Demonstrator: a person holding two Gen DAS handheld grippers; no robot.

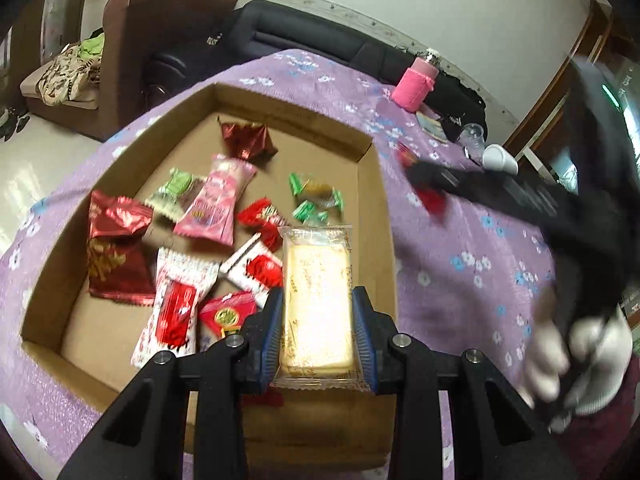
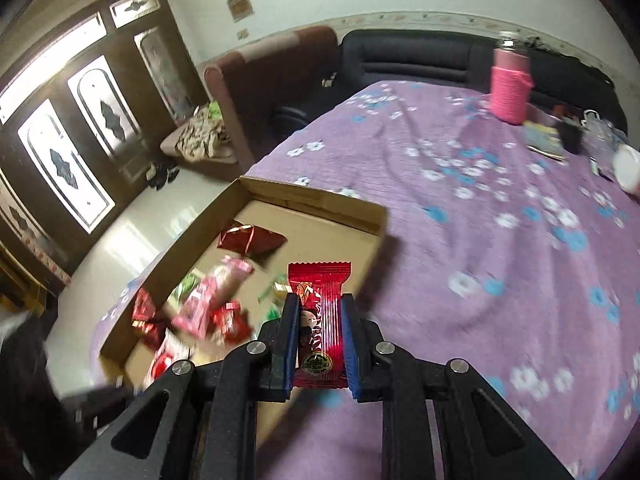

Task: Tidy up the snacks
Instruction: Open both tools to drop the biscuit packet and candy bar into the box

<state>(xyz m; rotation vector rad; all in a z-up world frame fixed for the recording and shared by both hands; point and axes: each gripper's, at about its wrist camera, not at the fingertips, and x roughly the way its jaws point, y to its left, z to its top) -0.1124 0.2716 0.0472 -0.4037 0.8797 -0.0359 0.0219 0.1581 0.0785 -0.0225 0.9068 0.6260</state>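
Left tongs (image 1: 318, 332): clamped on a clear-wrapped pale biscuit pack (image 1: 317, 300), lower centre of the left view, over the near right part of the cardboard box (image 1: 372, 208).
Right tongs (image 2: 319, 340): clamped on a red snack packet (image 2: 320, 312), lower centre of the right view, held above the purple floral cloth (image 2: 500, 280) just beside the box's right wall.
Right tongs from the left view: blurred dark shape with something red at the tip (image 1: 430, 188), right of the box; white-gloved hand (image 1: 576, 360) at lower right.
Box: open, shallow, sitting on the cloth, left half of both views.
Box contents: dark red foil bag (image 1: 116, 248) at left, dark red wrapped sweet (image 1: 246, 140) near the far wall, pink packet (image 1: 216, 204) in the middle, green sweets (image 1: 316, 198) toward the right, red-and-white packets (image 1: 176, 308) near the front edge.
Upper right of the cloth: pink bottle (image 2: 511, 84) upright, white cup (image 1: 500, 159) on its side, small dark items beside it, too blurred to name.
Background: brown sofa (image 1: 132, 40) and dark sofa (image 2: 420, 56) behind the table.
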